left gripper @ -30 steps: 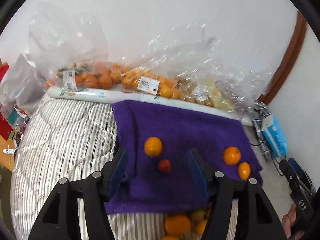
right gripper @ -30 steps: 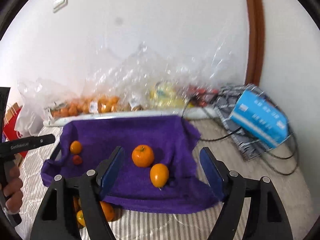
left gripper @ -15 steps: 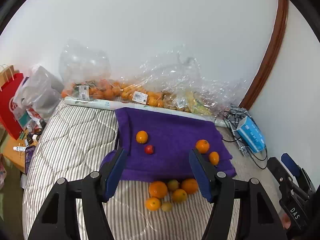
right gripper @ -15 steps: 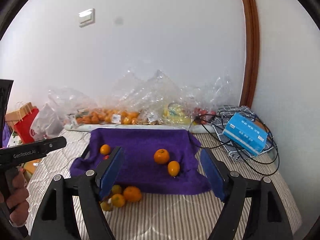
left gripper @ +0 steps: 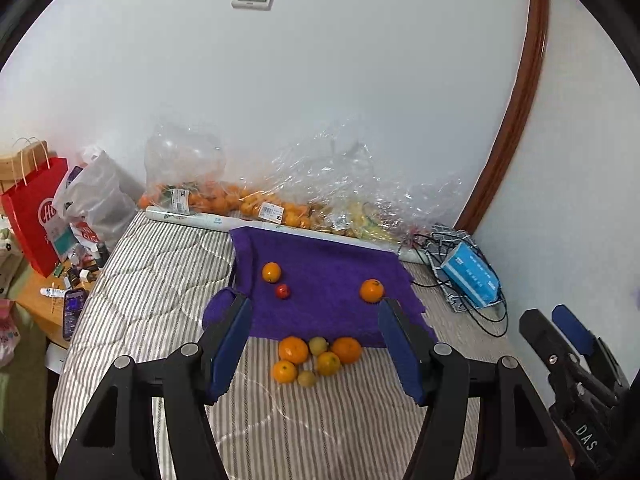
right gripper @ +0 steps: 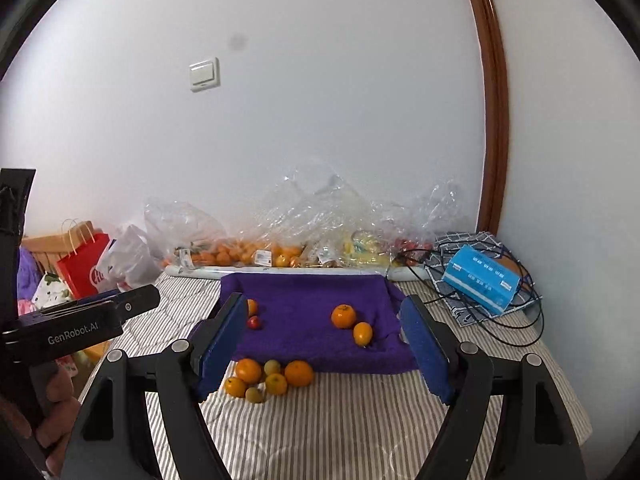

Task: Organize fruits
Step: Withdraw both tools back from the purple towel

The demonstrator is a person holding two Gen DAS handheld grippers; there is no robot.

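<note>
Pulling back and upward, both claws now take in the whole bed; left gripper and right gripper gape wide, empty; four fruits sit on the purple towel, six fruits clustered before it, unsorted.

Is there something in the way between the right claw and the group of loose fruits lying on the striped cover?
Nothing visible blocks it. The right claw is open and empty, and only bare striped cover lies between it and the pile of loose fruits in front of the purple towel.
</note>
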